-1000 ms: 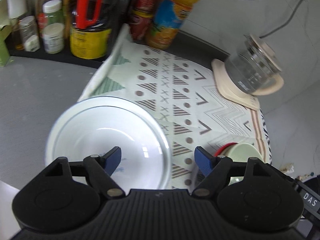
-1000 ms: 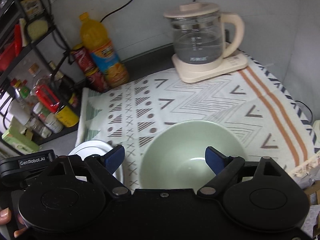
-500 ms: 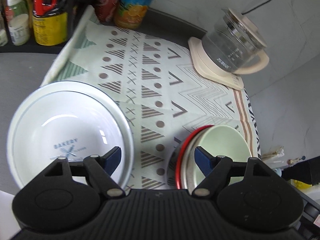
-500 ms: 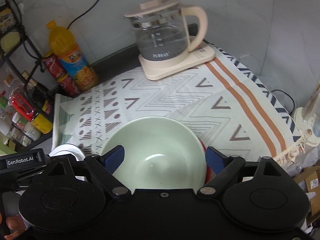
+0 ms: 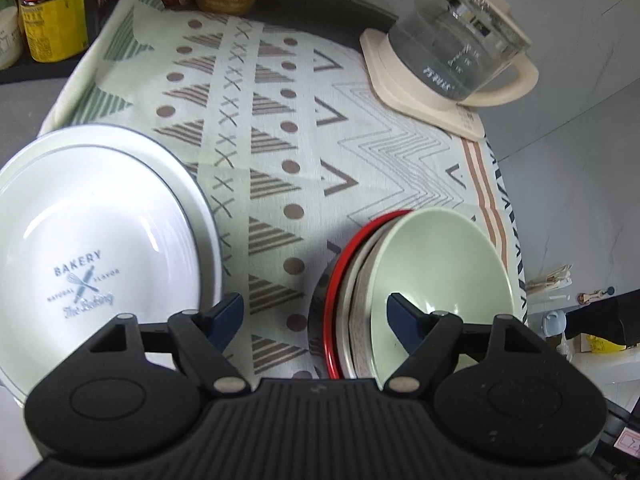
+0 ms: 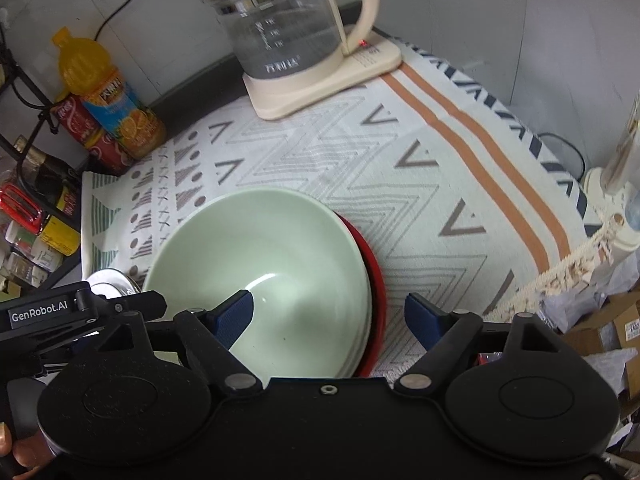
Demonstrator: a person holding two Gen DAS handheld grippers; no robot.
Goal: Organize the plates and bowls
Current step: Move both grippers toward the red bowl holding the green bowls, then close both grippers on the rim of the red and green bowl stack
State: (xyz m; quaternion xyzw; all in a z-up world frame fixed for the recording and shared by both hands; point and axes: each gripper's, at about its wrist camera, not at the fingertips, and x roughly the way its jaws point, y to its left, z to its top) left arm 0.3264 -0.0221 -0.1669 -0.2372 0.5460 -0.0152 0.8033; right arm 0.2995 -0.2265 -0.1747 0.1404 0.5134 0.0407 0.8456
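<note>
Left wrist view | my left gripper (image 5: 315, 310) jaws closing, nothing between them, over the cloth (image 5: 280, 128) | white plate (image 5: 92, 248) left of green bowl (image 5: 440, 264) | my right gripper (image 6: 330, 312) jaws closing astride bowl rim, not yet pressing | bowl atop red-rimmed plates (image 6: 374, 276), kettle (image 6: 288, 20) behind.

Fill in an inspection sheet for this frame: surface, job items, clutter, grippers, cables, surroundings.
Surface: patterned cloth over a dark counter.
Job items: white plate printed BAKERY, at the cloth's left edge; green bowl stacked on a red-rimmed plate.
Clutter: glass kettle on its base; orange drink bottle; jars on a rack.
Grippers: left gripper holds nothing; right gripper closing, straddling the bowl's rim, pads not pressing.
Cables: black cable on the wall.
Surroundings: cardboard boxes at right.
</note>
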